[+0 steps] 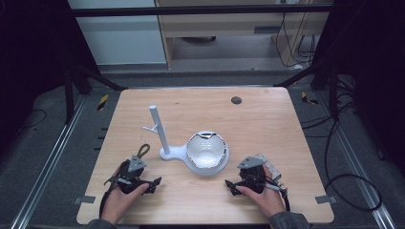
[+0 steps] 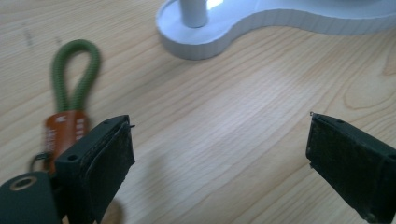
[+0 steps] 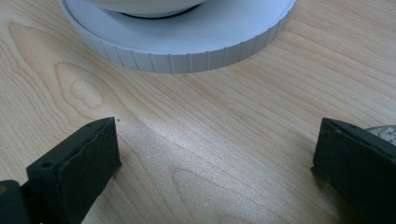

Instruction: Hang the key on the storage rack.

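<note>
Black jaws of the left gripper (image 2: pixel 219 154) stand wide apart over bare pale wooden table (image 2: pixel 224 116), and just outside its left jaw lies a green cord loop with an orange leather tab (image 2: pixel 70 100), long axis pointing ahead toward the white ribbed stand base (image 2: pixel 261 25). Right gripper (image 3: pixel 215 163) jaws also gape with nothing between, open wood ahead up to the base's round edge under the white bowl (image 1: pixel 206 149).

white stand (image 1: pixel 191 151) mid-table, bare wood around

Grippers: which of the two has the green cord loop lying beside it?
The left gripper. The green cord loop with its brown tag lies just past its left jaw; the right gripper faces bare wood and the white stand's base.
</note>
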